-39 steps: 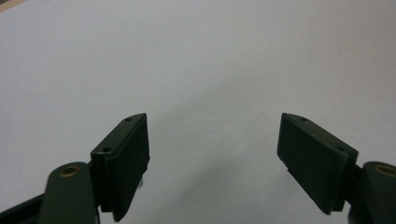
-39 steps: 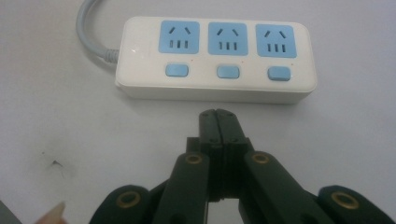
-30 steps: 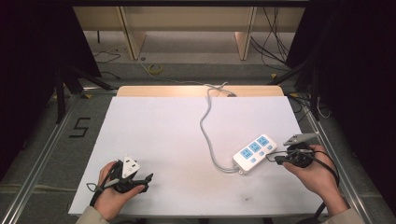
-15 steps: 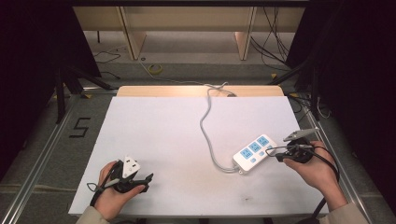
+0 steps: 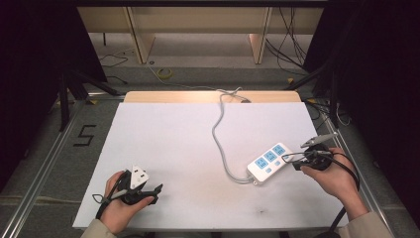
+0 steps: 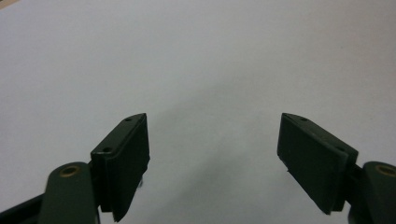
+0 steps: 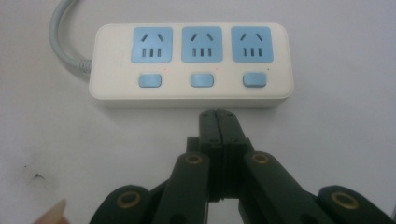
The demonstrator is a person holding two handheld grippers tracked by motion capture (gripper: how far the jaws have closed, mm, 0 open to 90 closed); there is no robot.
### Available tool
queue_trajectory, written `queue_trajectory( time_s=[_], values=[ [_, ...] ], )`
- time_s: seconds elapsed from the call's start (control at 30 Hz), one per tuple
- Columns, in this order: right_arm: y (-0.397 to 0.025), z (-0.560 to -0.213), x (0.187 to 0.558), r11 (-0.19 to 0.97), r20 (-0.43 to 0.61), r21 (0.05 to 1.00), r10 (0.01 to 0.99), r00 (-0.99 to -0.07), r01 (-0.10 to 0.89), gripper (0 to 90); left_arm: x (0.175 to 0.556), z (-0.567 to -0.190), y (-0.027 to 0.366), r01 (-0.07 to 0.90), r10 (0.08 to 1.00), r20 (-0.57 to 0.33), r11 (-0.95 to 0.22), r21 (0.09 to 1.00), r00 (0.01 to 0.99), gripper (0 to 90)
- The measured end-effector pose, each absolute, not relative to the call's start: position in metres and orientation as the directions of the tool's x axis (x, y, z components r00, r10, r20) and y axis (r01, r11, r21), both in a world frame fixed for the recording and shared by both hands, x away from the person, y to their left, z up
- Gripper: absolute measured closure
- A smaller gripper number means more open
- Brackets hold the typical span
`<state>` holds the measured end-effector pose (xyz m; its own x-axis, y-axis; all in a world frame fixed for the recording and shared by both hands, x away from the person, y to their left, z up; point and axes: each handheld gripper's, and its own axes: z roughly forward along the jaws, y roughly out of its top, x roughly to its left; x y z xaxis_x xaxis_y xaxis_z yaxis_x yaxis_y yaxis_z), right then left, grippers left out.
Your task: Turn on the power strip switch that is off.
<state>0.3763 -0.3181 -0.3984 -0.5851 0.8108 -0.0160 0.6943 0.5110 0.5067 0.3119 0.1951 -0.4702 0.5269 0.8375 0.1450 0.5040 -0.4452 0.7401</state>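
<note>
High view: white tabletop [image 5: 188, 148] with a white power strip [image 5: 270, 162] lying on it at the right, angled, its grey cable [image 5: 220, 134] curving up toward the far edge of the tabletop. Right gripper [image 5: 289, 161] is held in the person's right hand [image 5: 332, 176] at the right edge of the tabletop, tip just beside the strip's near-right end; from here you can't tell whether tip and strip touch. Left gripper [image 5: 153, 191] sits in the left hand [image 5: 116, 206] at the near-left corner, well apart from the strip, resting low over bare tabletop. The high view gives the layout but not the jaw gaps clearly; the gripper views do. Right gripper view: power strip [image 7: 191, 65] seen square on, three blue sockets in a row, a blue button under each, small red dots beside the left and middle buttons, cable [image 7: 65, 42] leaving its left end. Right gripper [image 7: 217, 116] has its jaws pressed together, nothing between them, tip just short of the strip's long side below the middle button; contact can't be told, a thin strip of tabletop seems to show between. A fingertip [image 7: 51, 212] shows at the bottom left, and a small dark mark [image 7: 37, 176] lies on the tabletop nearby. Left gripper view: left gripper [image 6: 212, 158] with jaws spread wide, holding nothing, plain white tabletop [image 6: 210, 56] ahead of it.
</note>
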Motion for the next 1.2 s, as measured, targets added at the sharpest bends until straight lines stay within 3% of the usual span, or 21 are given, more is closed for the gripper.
queue_trajectory(
  time_s=[1.2],
  values=[
    [-0.319, -0.395, 0.396, 0.503, -0.007, 0.471, 0.824, -0.567, 0.725, 90.0, 0.313, -0.471, 0.194, 0.501, 0.833, 0.151, -0.454, 0.736, 0.532, 25.0]
  ],
)
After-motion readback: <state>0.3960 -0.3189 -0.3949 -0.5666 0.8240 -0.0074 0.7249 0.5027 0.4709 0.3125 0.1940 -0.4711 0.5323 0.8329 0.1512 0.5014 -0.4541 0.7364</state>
